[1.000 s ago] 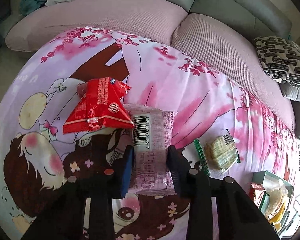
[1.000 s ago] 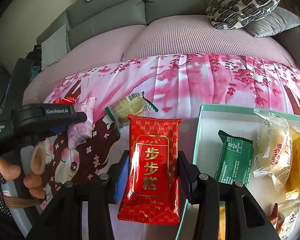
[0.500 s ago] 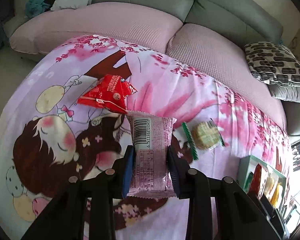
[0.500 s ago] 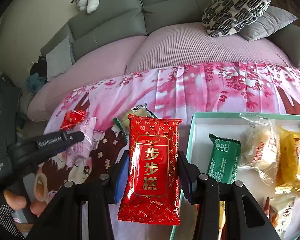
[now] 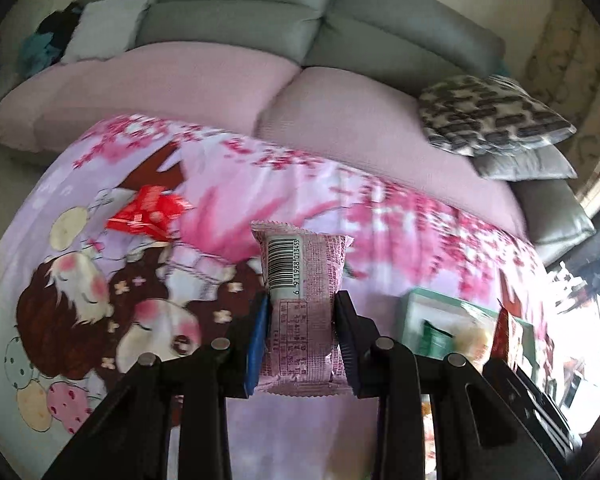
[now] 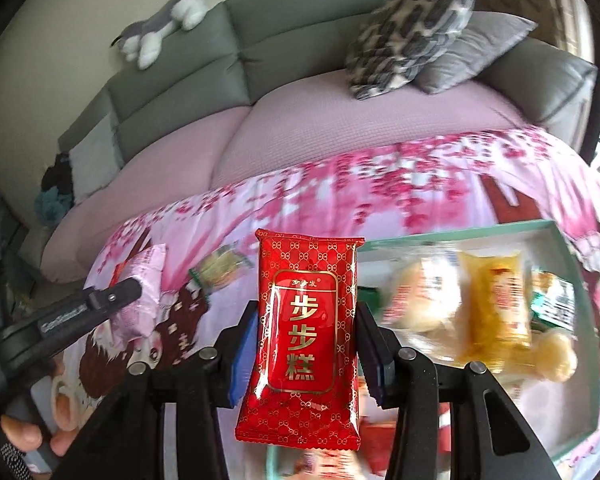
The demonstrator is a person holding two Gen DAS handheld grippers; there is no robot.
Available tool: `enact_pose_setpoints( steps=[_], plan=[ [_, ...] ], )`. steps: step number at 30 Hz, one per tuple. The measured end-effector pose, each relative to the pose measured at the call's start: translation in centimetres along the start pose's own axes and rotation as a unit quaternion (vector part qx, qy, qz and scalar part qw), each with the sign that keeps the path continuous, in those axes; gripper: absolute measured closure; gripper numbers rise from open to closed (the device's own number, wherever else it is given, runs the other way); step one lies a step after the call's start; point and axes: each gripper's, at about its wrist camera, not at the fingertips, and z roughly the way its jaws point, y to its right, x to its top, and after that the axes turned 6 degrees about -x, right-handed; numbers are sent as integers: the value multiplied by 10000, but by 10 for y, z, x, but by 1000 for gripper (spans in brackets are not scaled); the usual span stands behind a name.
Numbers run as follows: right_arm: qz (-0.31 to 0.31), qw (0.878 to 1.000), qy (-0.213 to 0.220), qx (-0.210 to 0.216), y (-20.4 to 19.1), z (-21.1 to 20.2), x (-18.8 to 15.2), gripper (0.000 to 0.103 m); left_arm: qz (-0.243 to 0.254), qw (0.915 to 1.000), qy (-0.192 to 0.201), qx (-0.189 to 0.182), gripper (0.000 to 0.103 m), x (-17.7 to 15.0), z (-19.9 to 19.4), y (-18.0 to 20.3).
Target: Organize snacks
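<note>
Couch [image 6: 236,60] sits at 12 behind the cloth-covered table [image 6: 380,200], box of snacks [image 6: 580,420] at 3 on it, loose packet [image 6: 220,268] at 10.

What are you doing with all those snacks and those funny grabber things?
A person is tidying snacks with a two-finger gripper in each hand. The left gripper is shut on a pink plastic snack packet with a barcode. The right gripper is shut on a shiny red packet with gold characters. Both hang above the pink cartoon cloth. A shallow teal-rimmed box already holds several wrapped snacks. A crumpled red packet and a green-edged cracker packet lie on the cloth.
</note>
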Motion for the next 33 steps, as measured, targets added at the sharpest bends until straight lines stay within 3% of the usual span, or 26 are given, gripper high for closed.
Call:
enact_pose_setpoints(
  steps=[7, 16, 23, 33],
  plan=[
    [624, 9966, 145, -520, 60, -18, 4, 55, 622, 9969, -207, -441, 69, -21, 4, 57],
    [1355, 9848, 338, -1033, 131, -38, 5, 55, 1203, 9888, -460, -751, 69, -48, 15, 105],
    [1744, 9781, 325, -1090, 169, -32, 3, 55, 1436, 9868, -435, -609, 69, -56, 34, 121],
    [1712, 9801, 180, -990, 177, -2, 4, 55, 1481, 9869, -390, -500, 69, -48, 64, 125]
  ],
)
